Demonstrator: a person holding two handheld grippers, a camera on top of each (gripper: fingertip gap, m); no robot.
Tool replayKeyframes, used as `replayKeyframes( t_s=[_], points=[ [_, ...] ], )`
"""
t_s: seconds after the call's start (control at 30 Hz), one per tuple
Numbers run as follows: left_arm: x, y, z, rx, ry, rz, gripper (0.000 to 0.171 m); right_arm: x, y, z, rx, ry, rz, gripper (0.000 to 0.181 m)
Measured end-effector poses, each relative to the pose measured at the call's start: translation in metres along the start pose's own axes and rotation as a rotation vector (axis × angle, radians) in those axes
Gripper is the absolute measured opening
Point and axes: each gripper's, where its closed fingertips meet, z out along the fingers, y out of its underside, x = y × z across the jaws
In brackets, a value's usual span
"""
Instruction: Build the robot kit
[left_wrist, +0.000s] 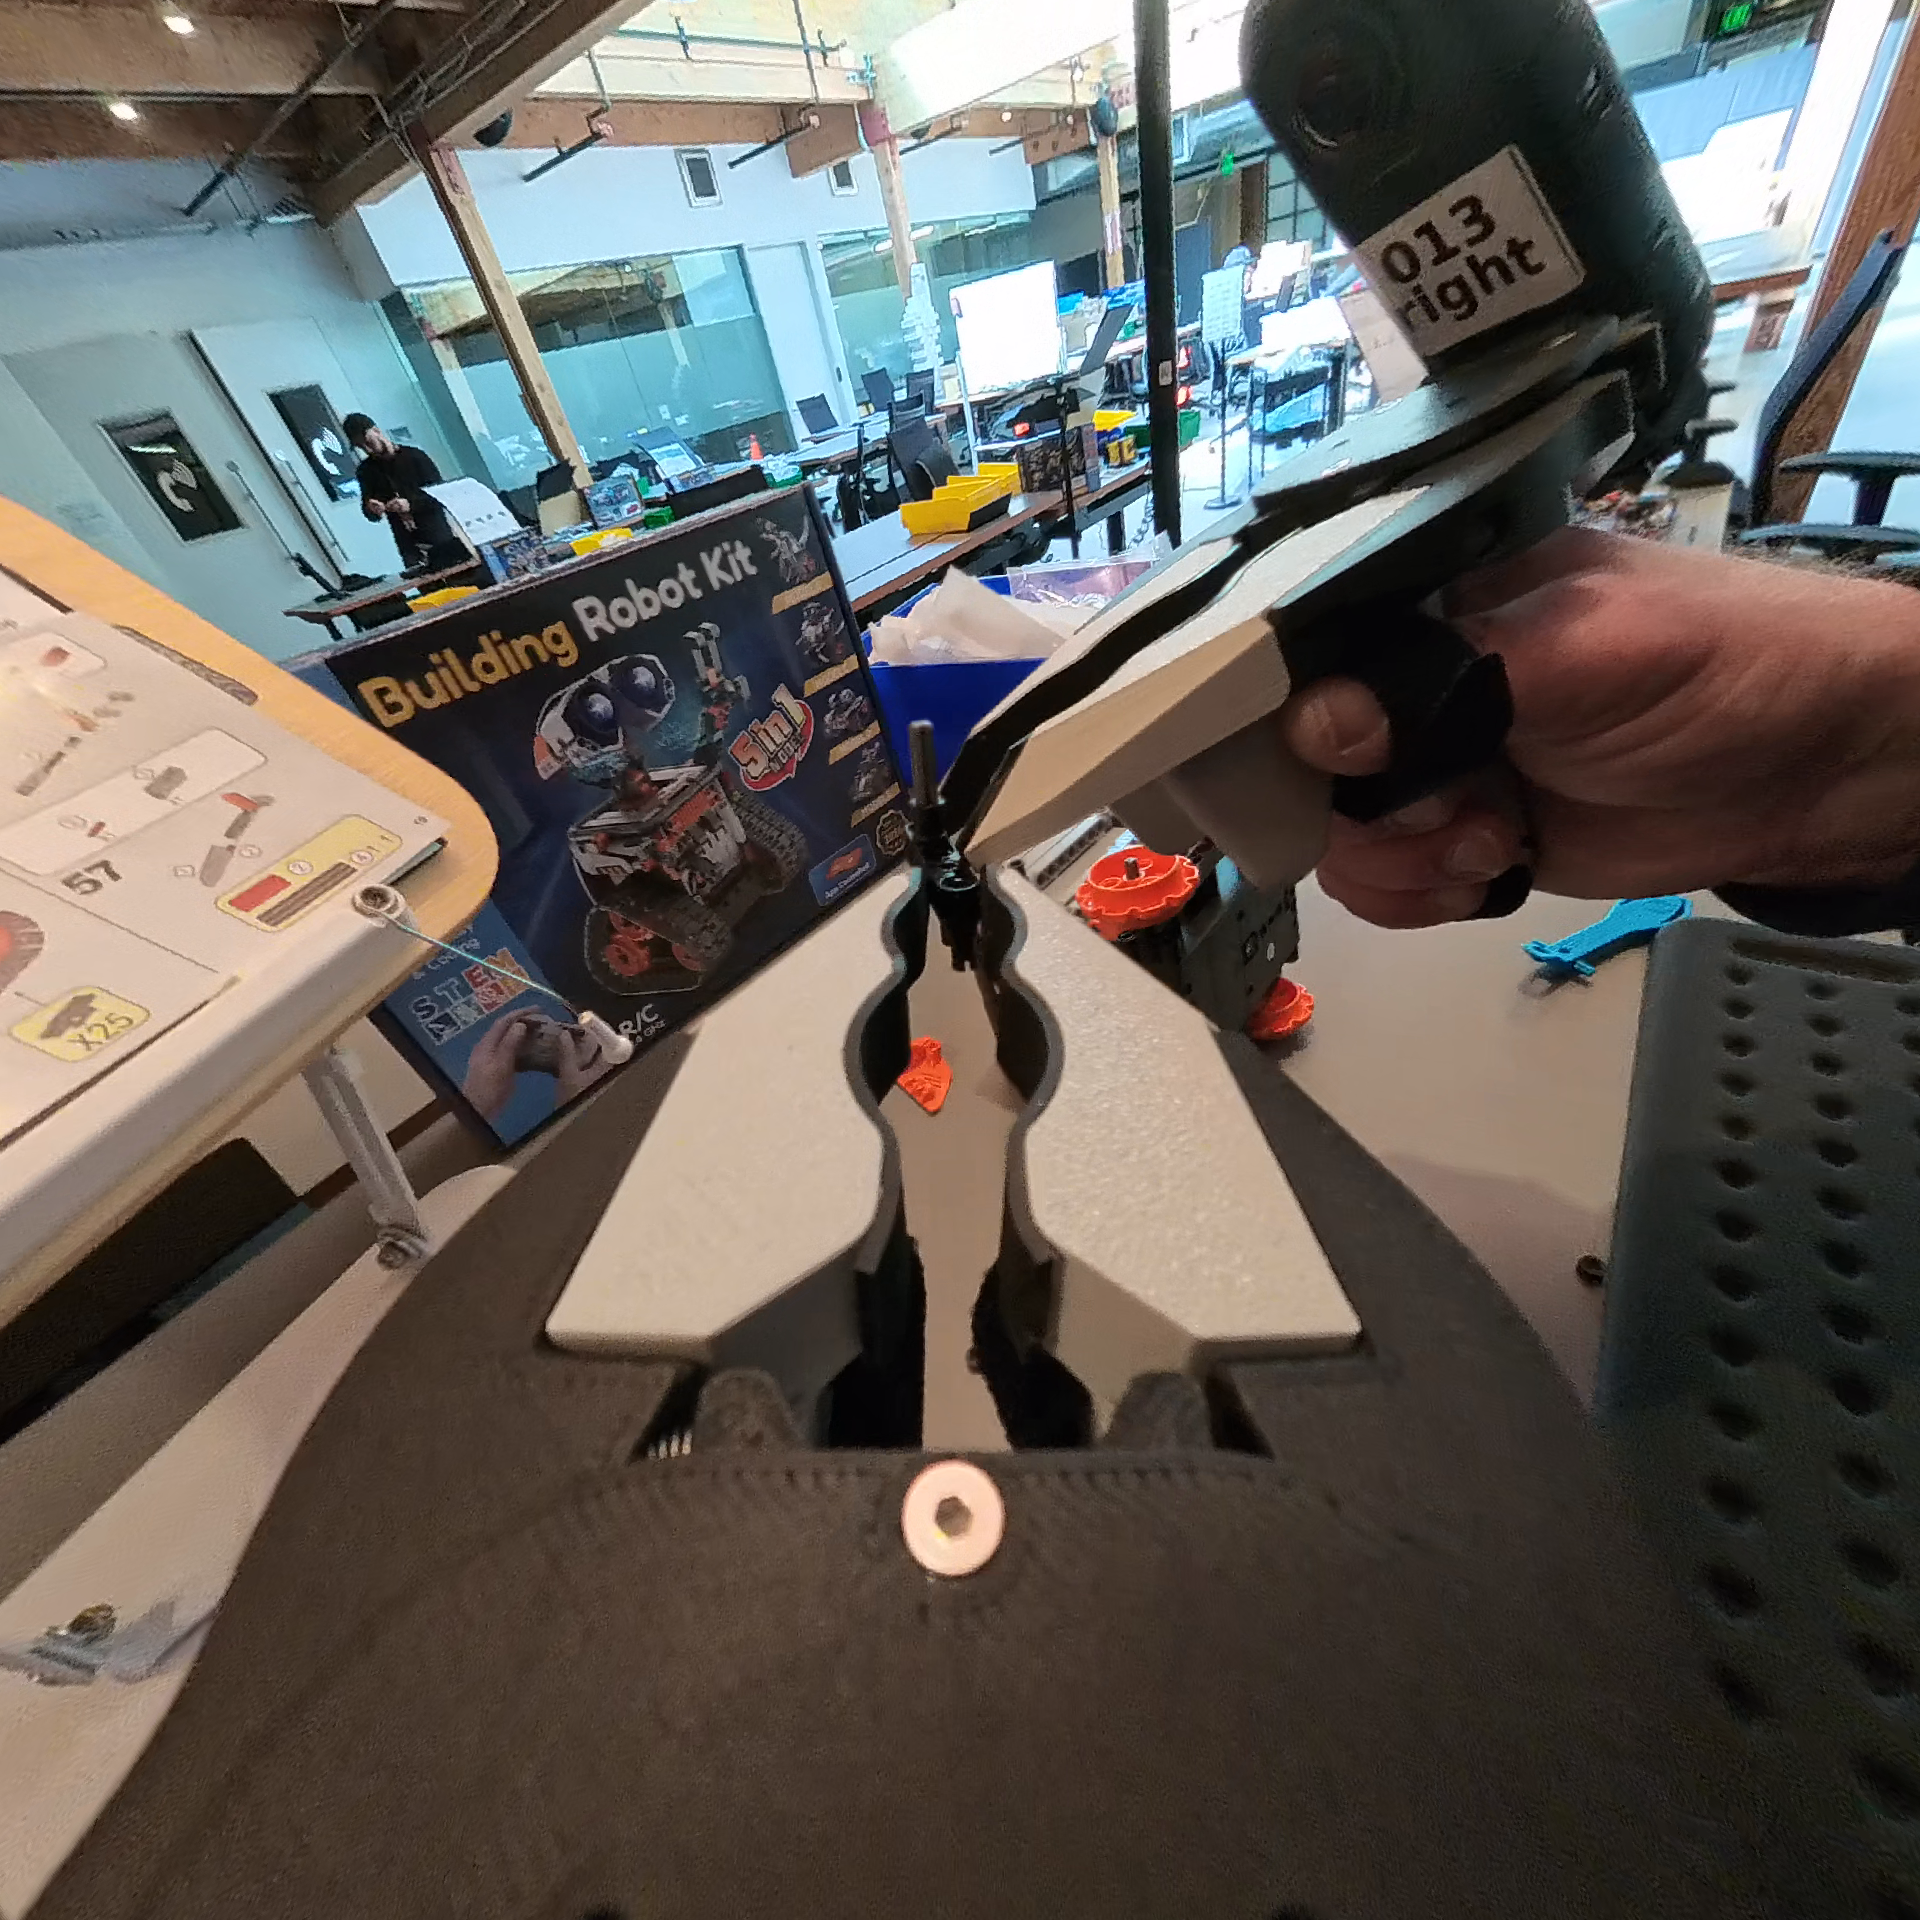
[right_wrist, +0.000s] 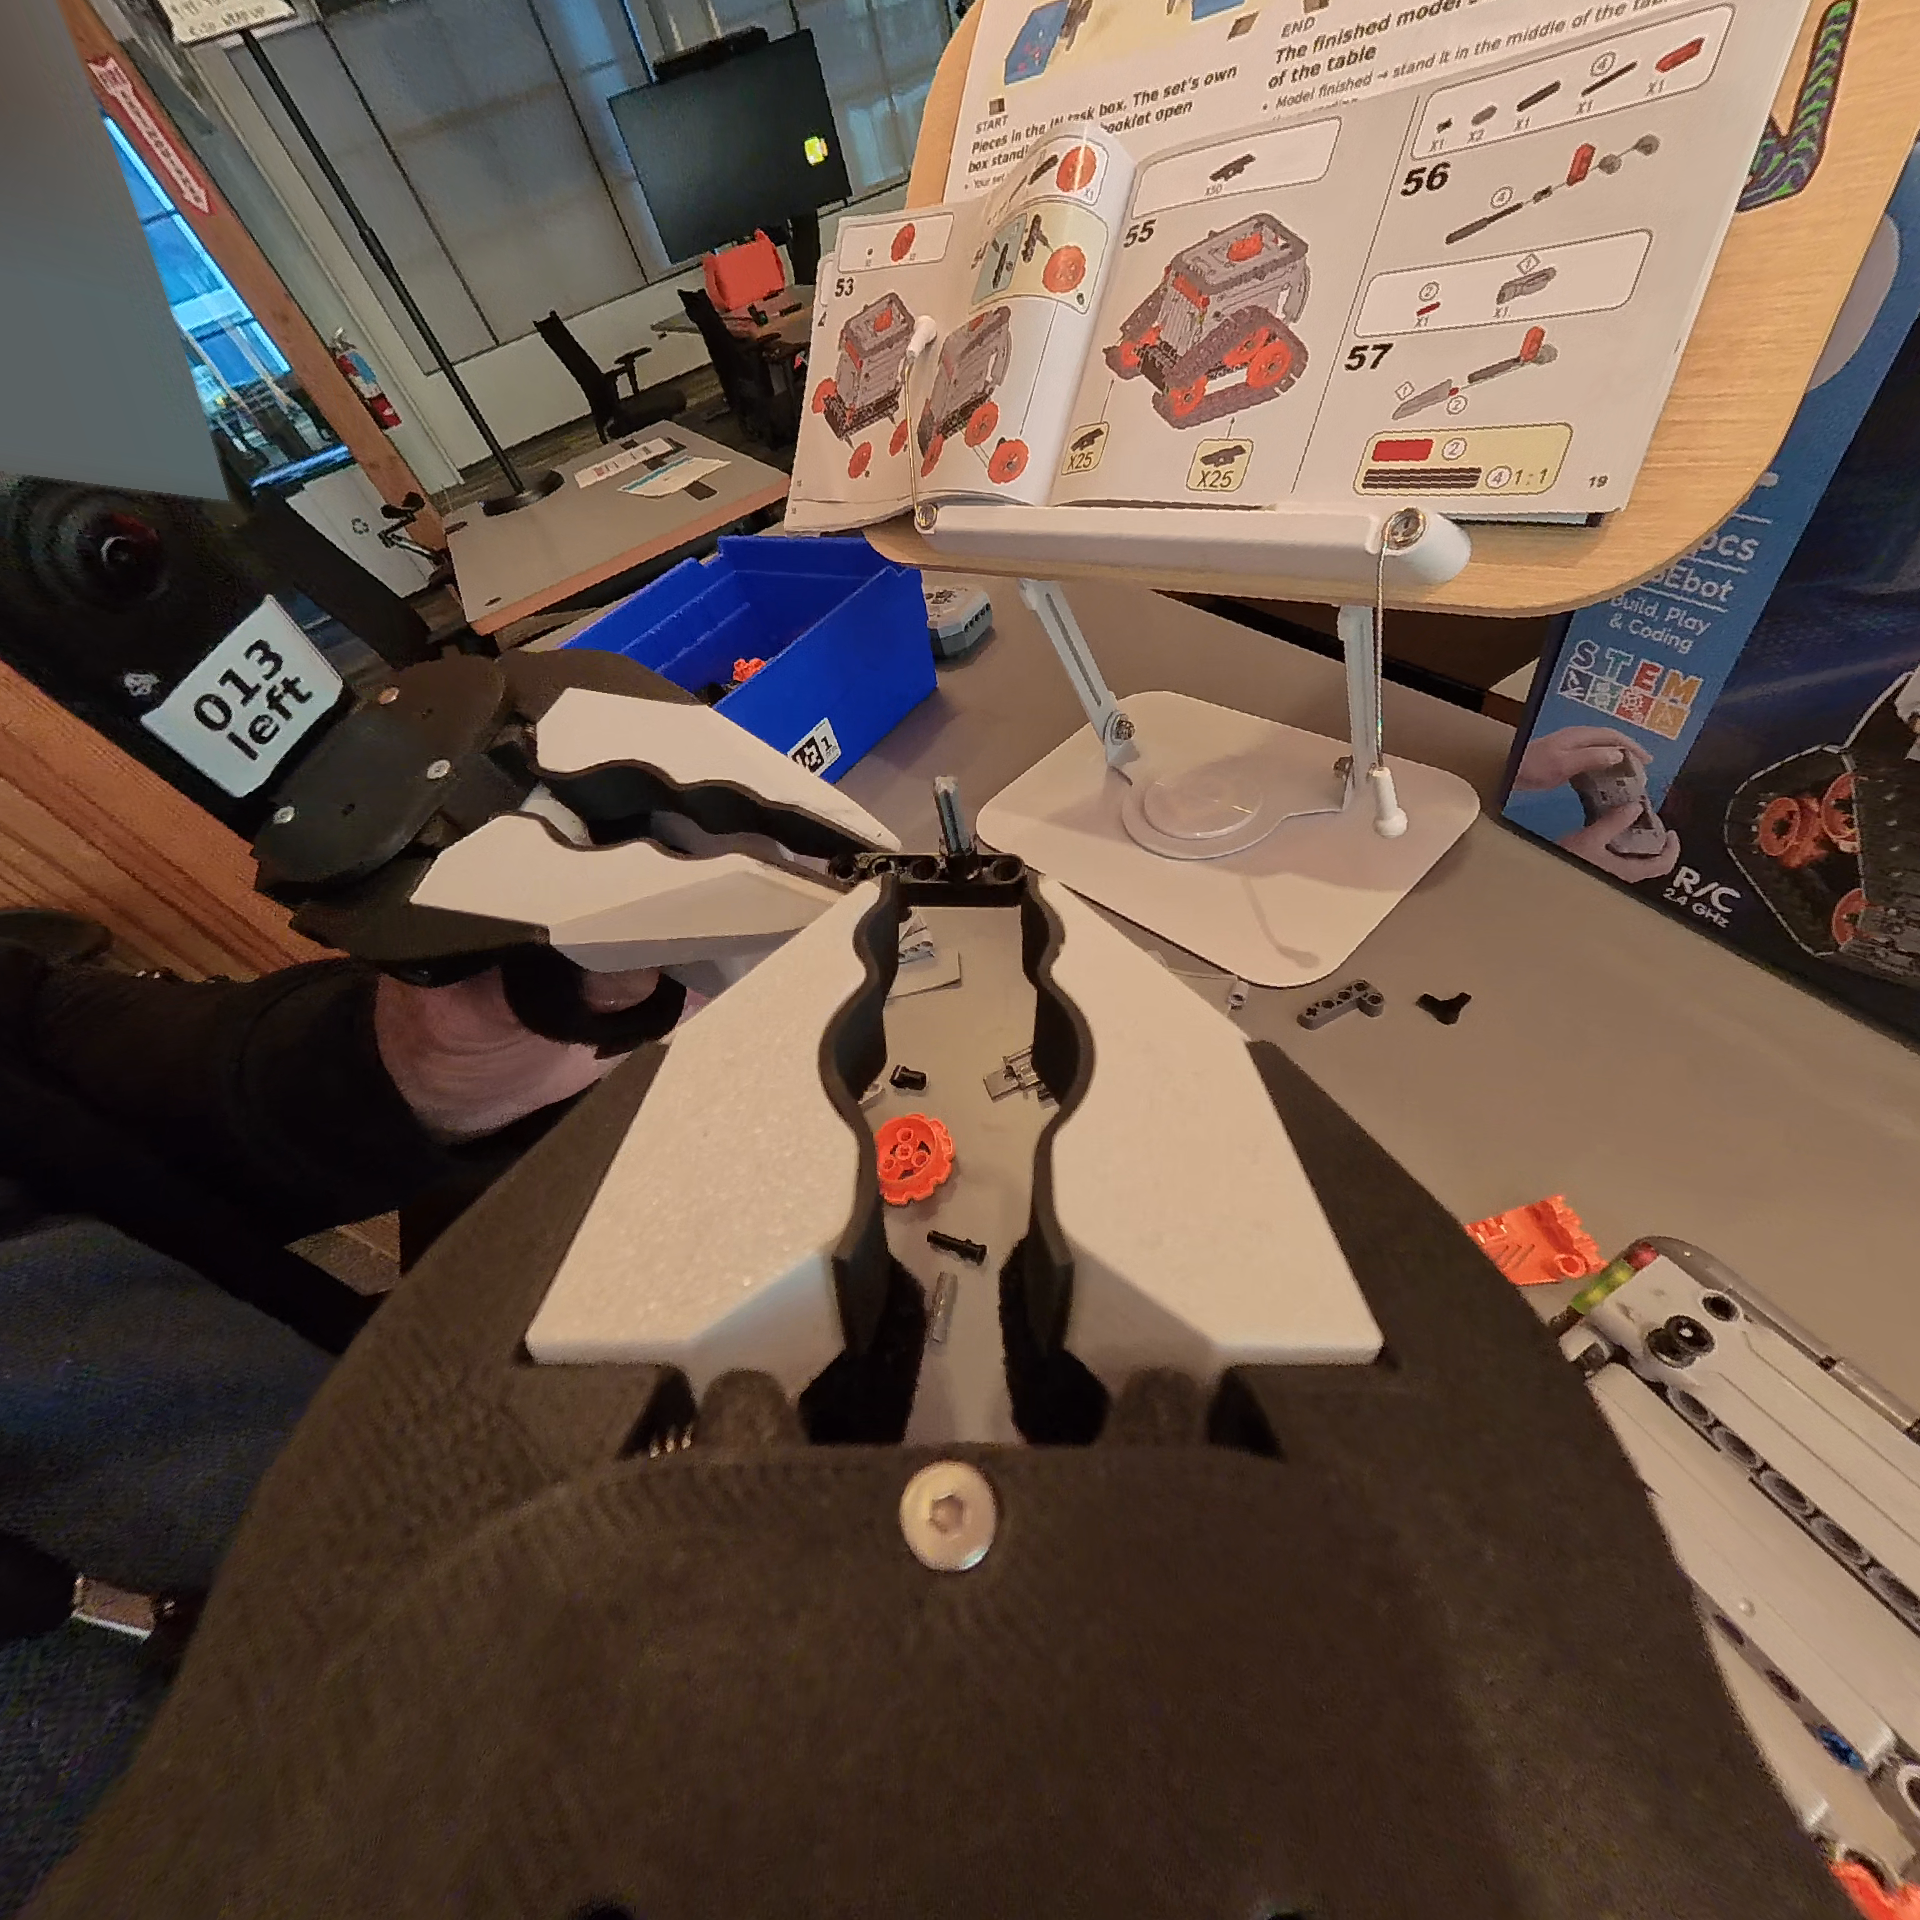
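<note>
Over a grey table (right_wrist: 1558, 1091), 2 handheld grippers meet on 1 small black beam with holes (right_wrist: 940, 868), a dark pin (right_wrist: 951, 810) standing up through it. The right gripper (right_wrist: 951, 883) pinches the beam's 2 ends between its fingertips; the left gripper (left_wrist: 951, 914) closes on the same piece from the side. An orange gear (right_wrist: 912, 1158) lies on the table below. An open instruction booklet (right_wrist: 1247, 312) rests on a stand, a blue bin (right_wrist: 810, 634) beside it.
</note>
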Motion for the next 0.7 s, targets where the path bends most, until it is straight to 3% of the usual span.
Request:
replayKeyframes(
  t_s=[0.53, 0.7],
  points=[
    [-0.0008, 0.0017, 0.0016, -0.047, -0.043, 0.088, 0.007, 0.0001, -0.0020, -0.0019, 0.012, 0.032, 0.001, 0.026],
    [0.0009, 0.0009, 0.0019, -0.064, -0.058, 0.148, 0.007, 0.0027, -0.0007, -0.0029, 0.007, 0.053, 0.006, 0.020]
  ],
)
